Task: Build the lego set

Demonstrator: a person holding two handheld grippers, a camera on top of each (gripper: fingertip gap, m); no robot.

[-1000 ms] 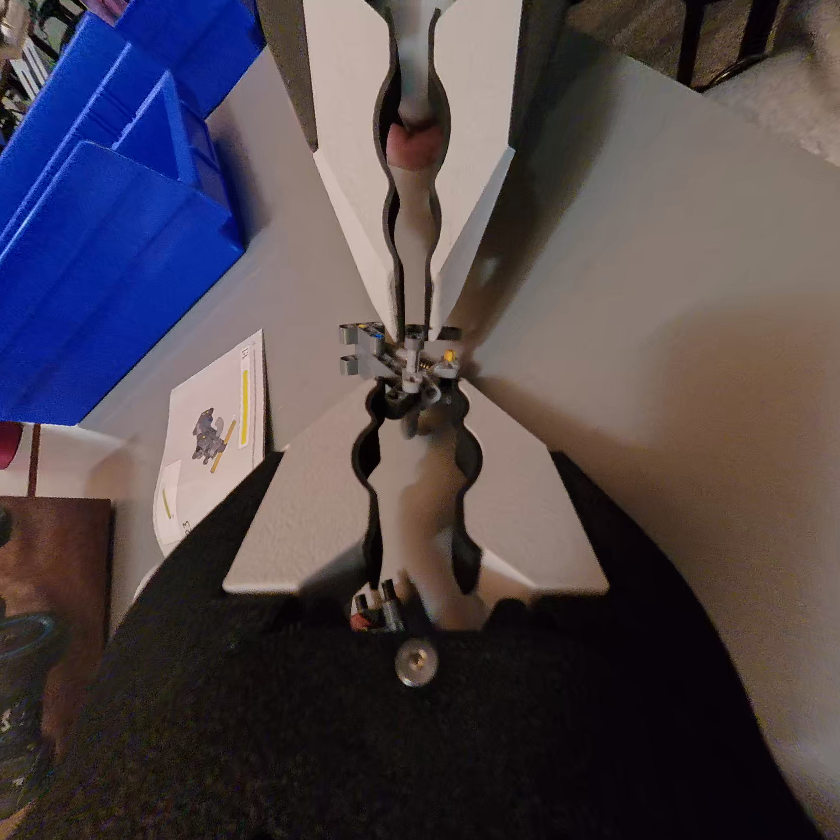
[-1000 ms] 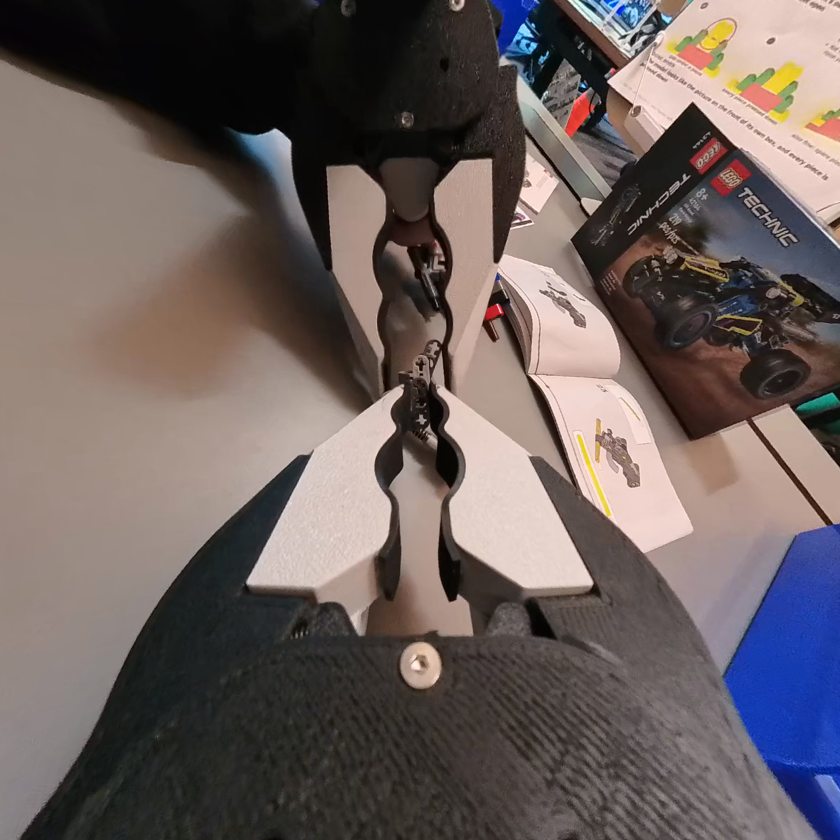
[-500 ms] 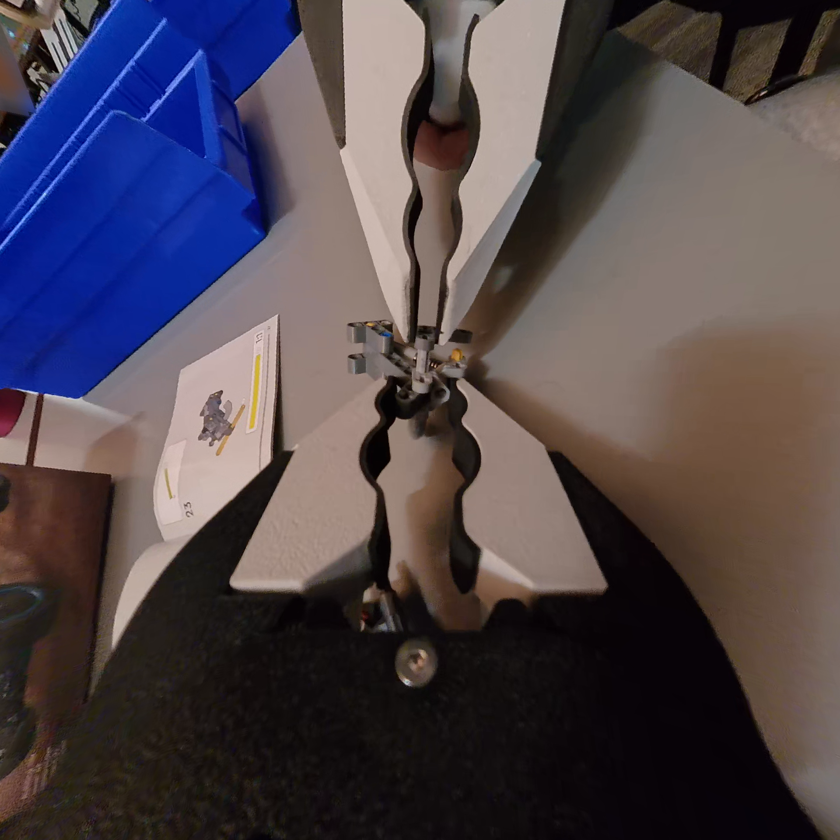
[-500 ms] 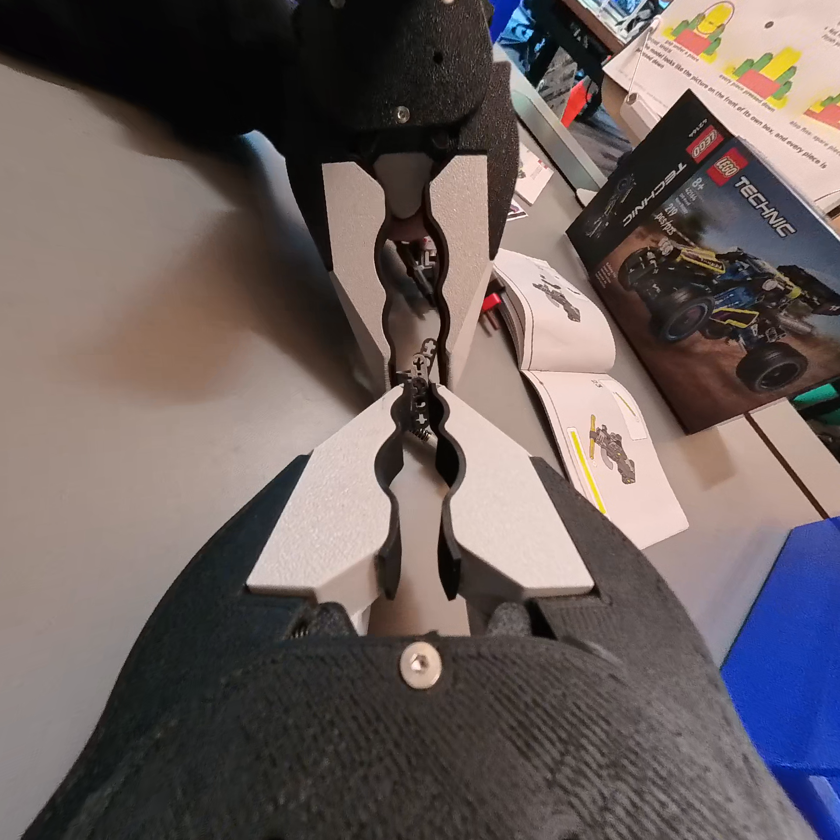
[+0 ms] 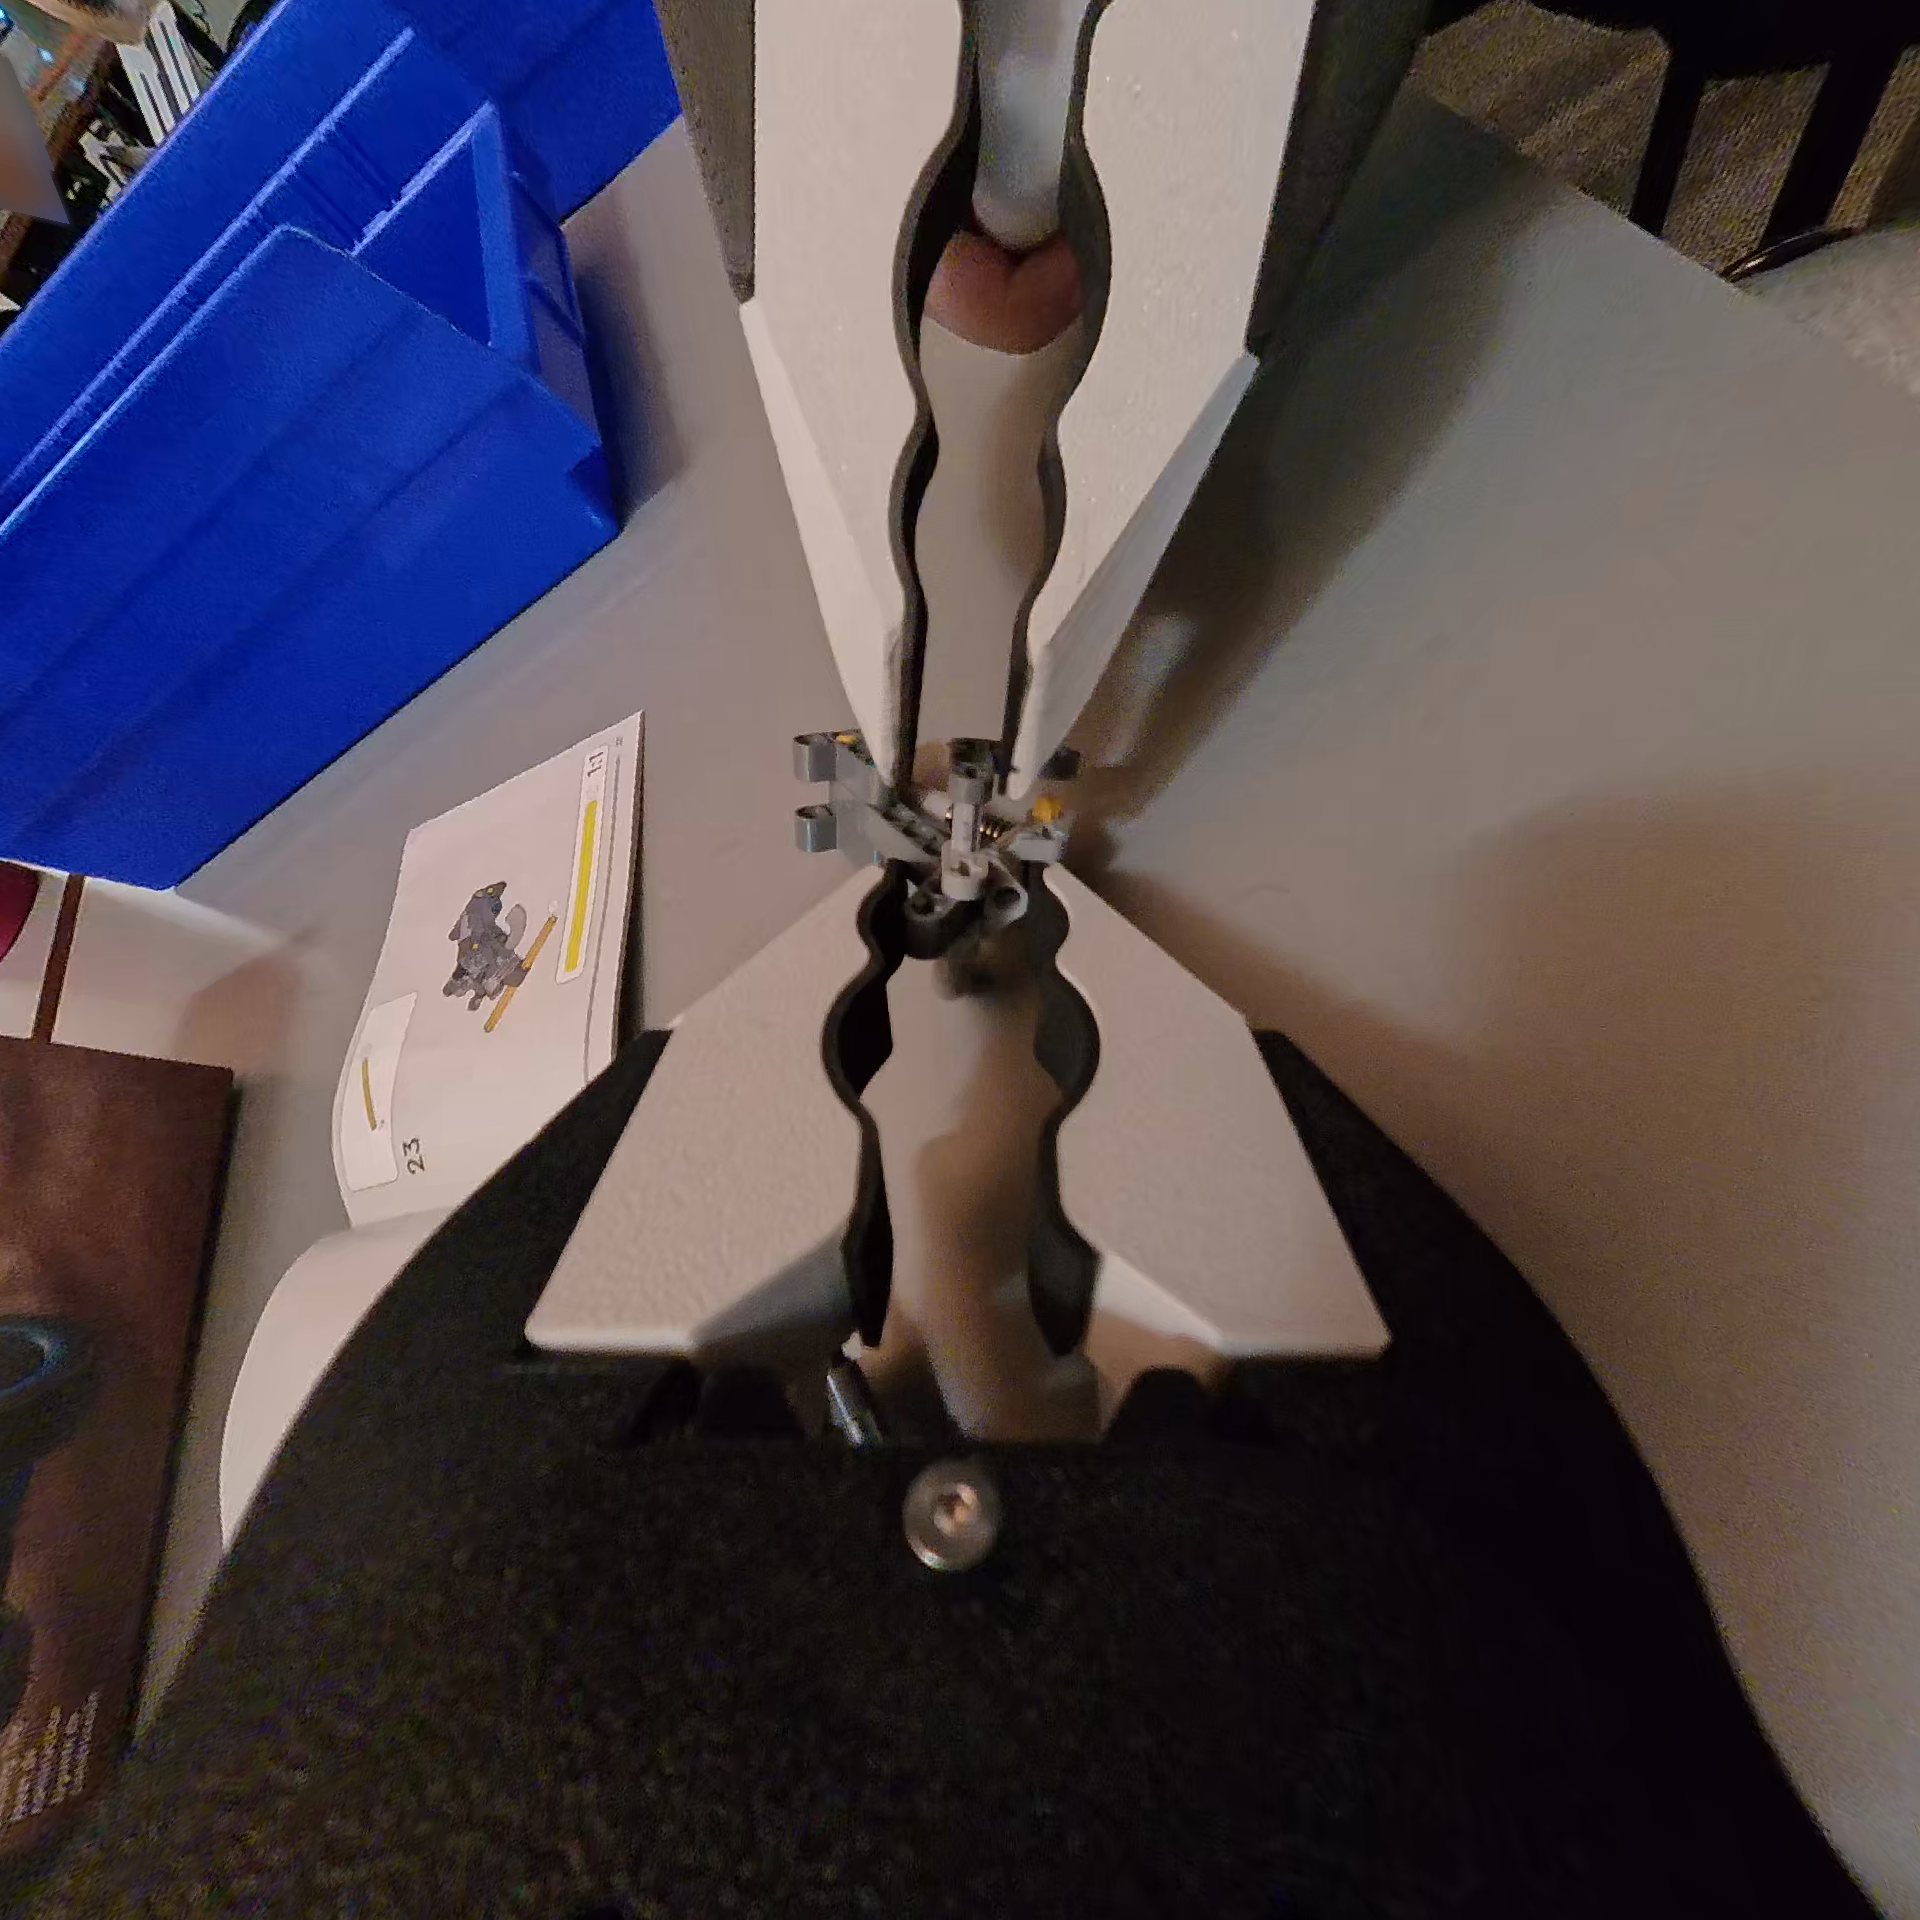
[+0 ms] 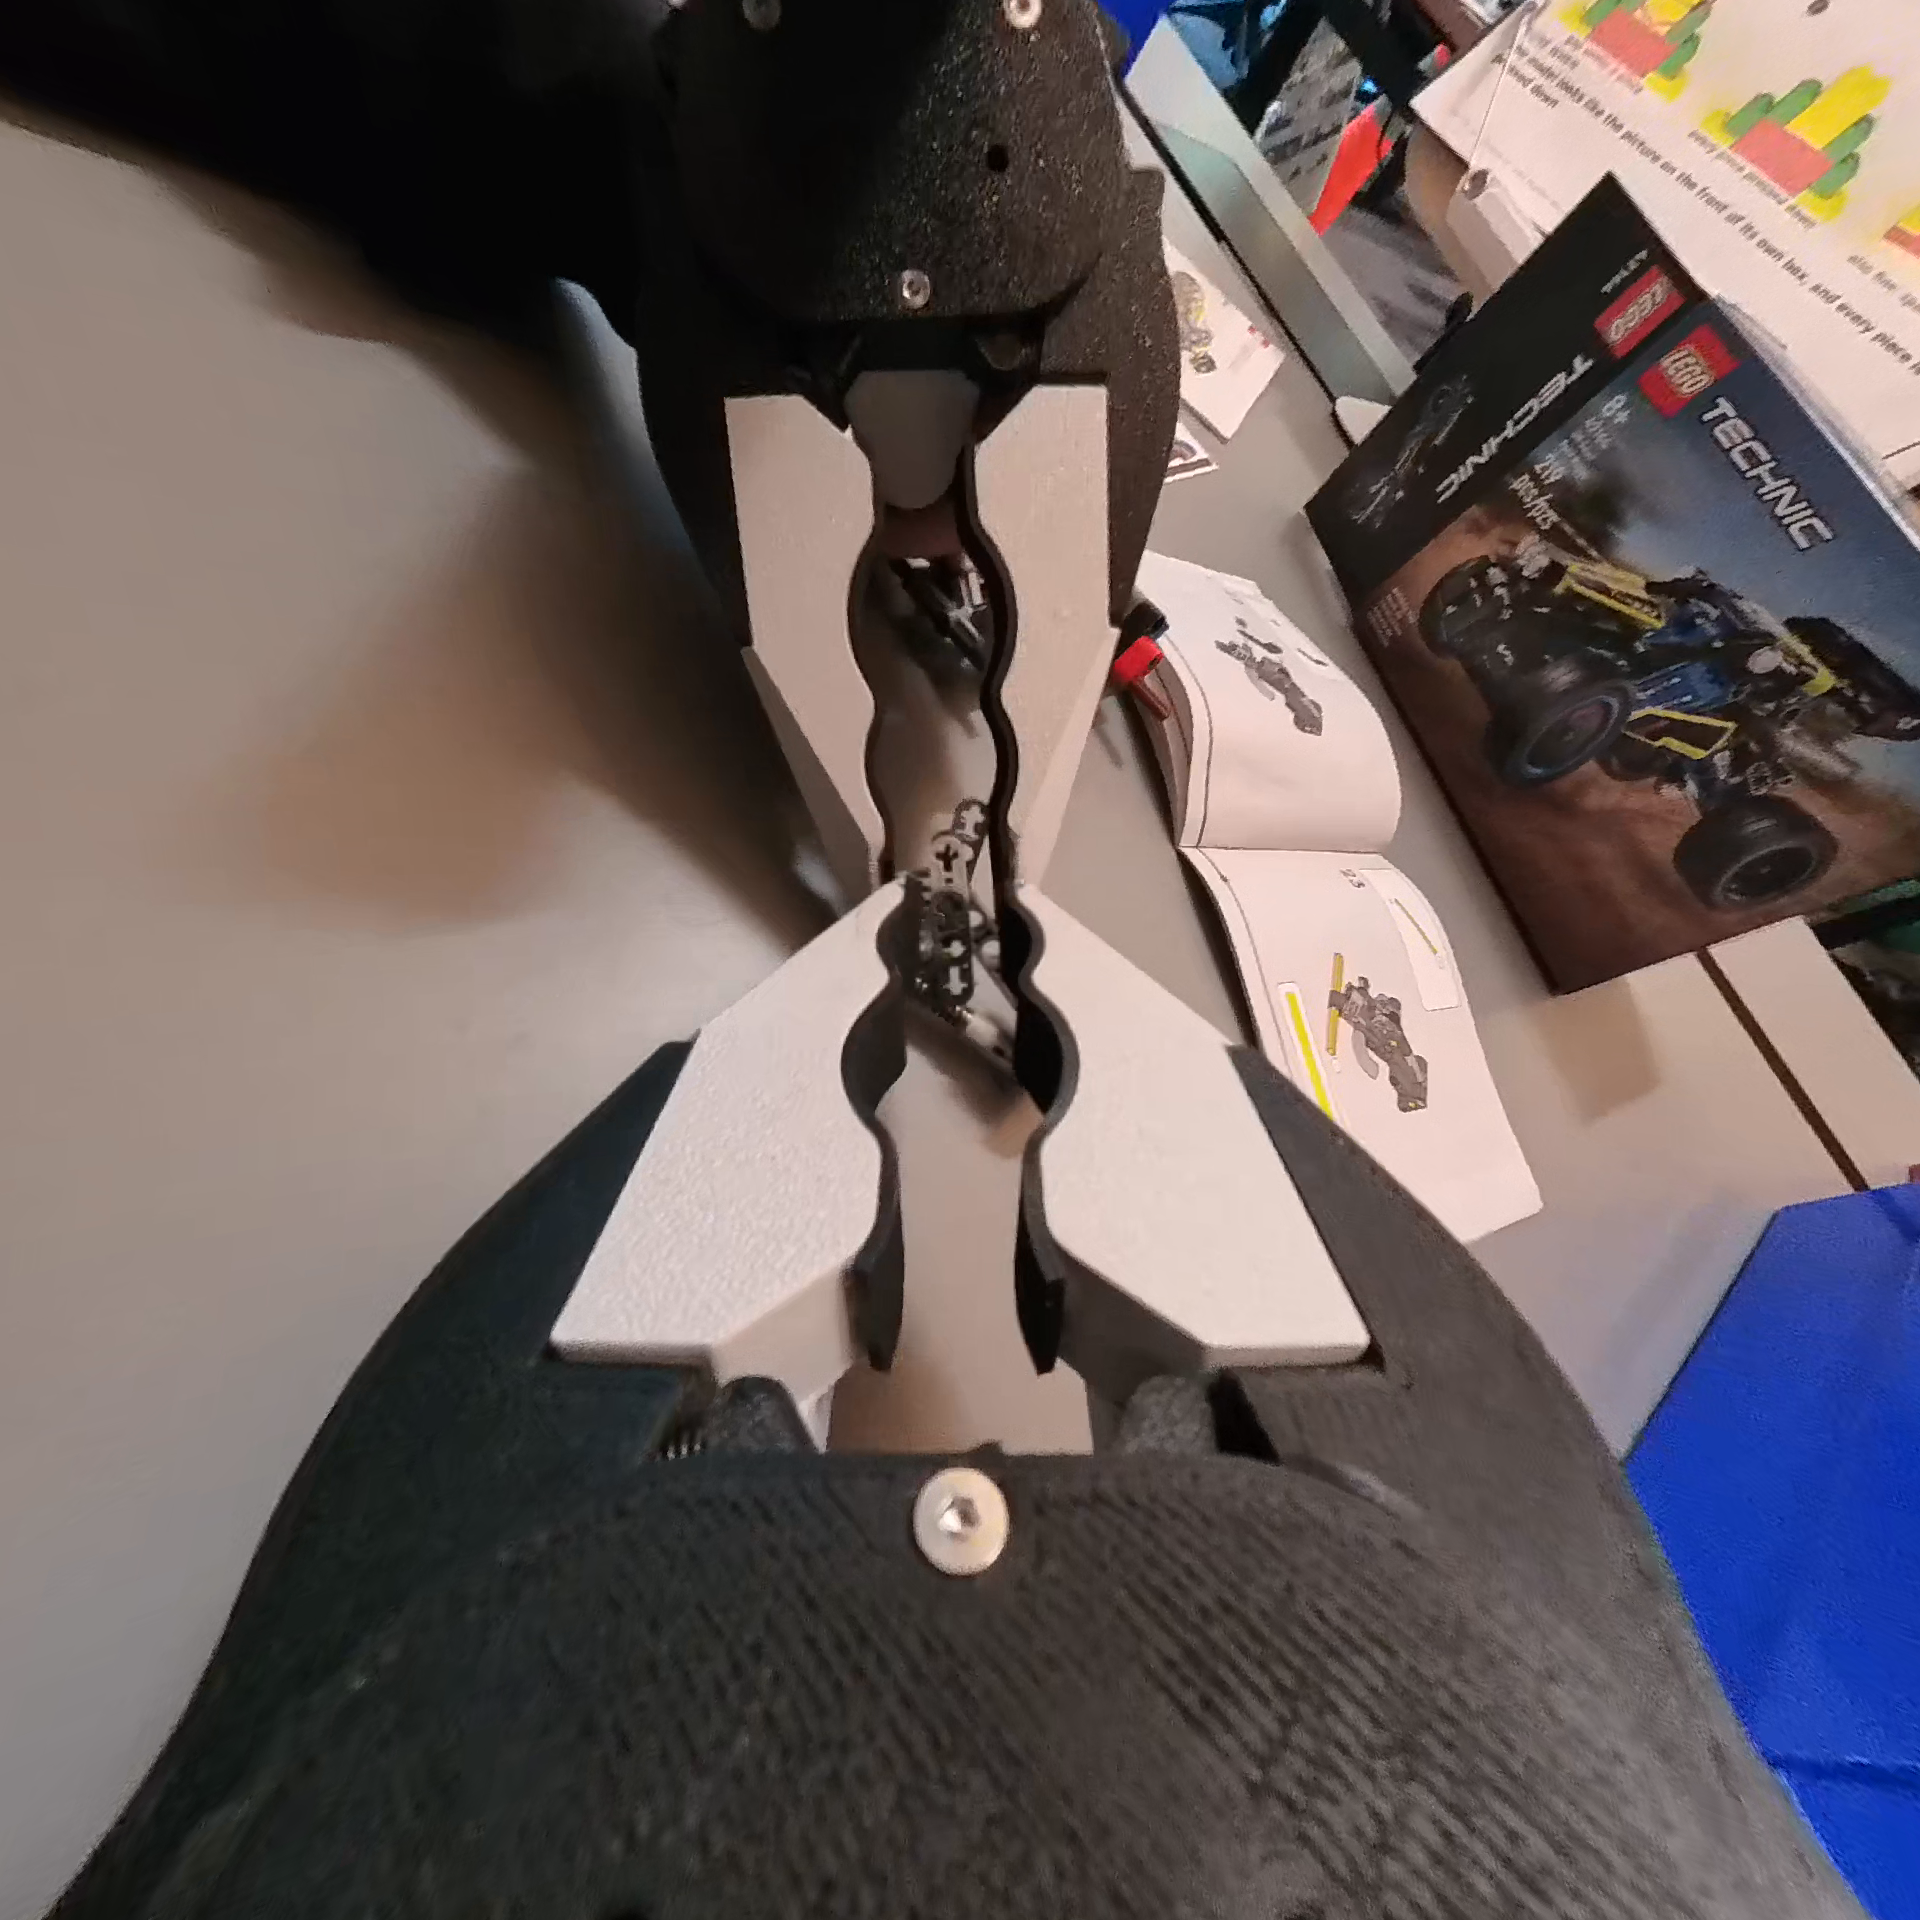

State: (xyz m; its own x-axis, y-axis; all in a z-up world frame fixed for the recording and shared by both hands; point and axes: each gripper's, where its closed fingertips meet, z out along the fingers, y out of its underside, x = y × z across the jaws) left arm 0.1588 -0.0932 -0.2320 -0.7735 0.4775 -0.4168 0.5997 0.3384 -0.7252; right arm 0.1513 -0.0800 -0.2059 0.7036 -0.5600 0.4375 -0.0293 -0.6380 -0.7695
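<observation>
Right wrist view: jaws hide most of lego assembly (image 6: 951, 935)

Workroom or hobby lab: grey table (image 6: 312, 727), blue storage bins (image 5: 260, 520), toy set box (image 6: 1621, 644), open instruction booklet (image 6: 1340, 935), wall poster (image 6: 1714, 125).

The left gripper (image 5: 961, 894) and the right gripper (image 6: 951, 940) meet tip to tip at mid-frame, each with jaws nearly closed; a fingertip (image 5: 1003, 291) shows at the top.

Warm indoor light, soft shadows on the table (image 5: 1455, 727), wide-angle bending at edges, motion blur at left.
</observation>
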